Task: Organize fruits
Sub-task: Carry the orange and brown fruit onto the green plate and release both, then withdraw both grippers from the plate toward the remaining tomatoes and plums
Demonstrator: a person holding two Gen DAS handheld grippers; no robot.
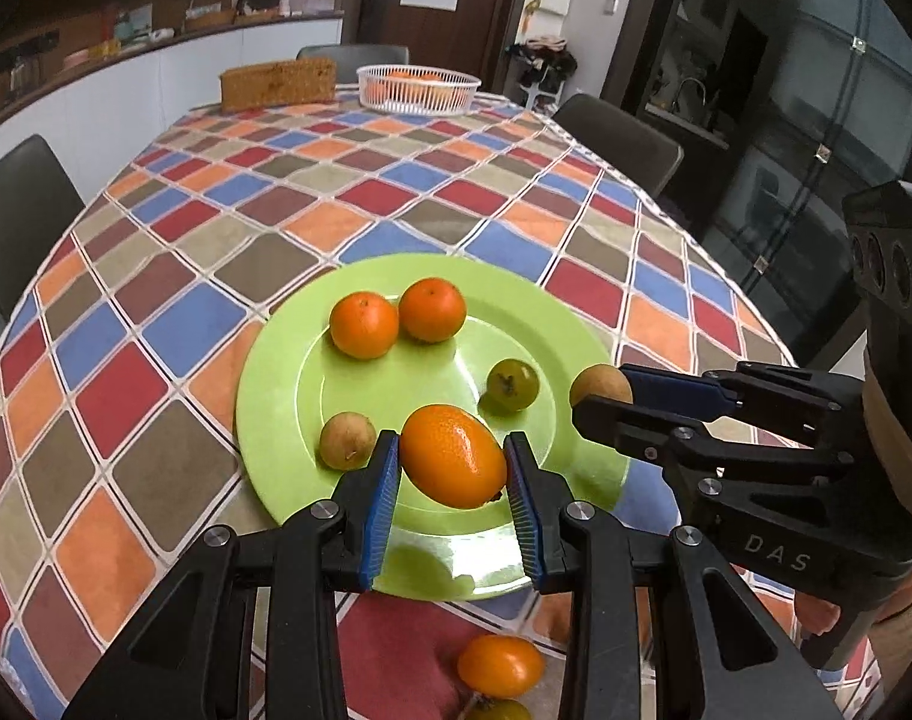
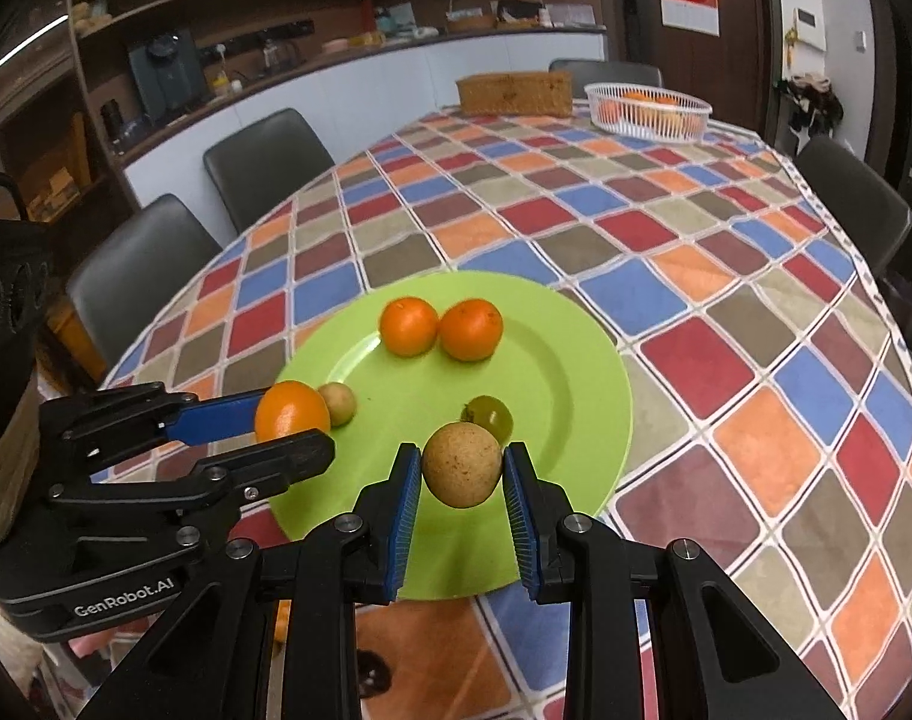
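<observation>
Below the left tool point(image 1: 453, 459) pinching an orange fruit point(image 1: 454, 456), only its own view shows another orange fruit point(image 1: 500, 665) on the cloth

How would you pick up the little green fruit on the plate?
Grip the green fruit across its round middle, coming from above with one claw finger on each side. It sits alone in the green plate's flat centre, apart from the two tangerines and the brown fruit, so both sides look free. Its dark stem spot faces sideways; probably best avoid pinching there.
</observation>
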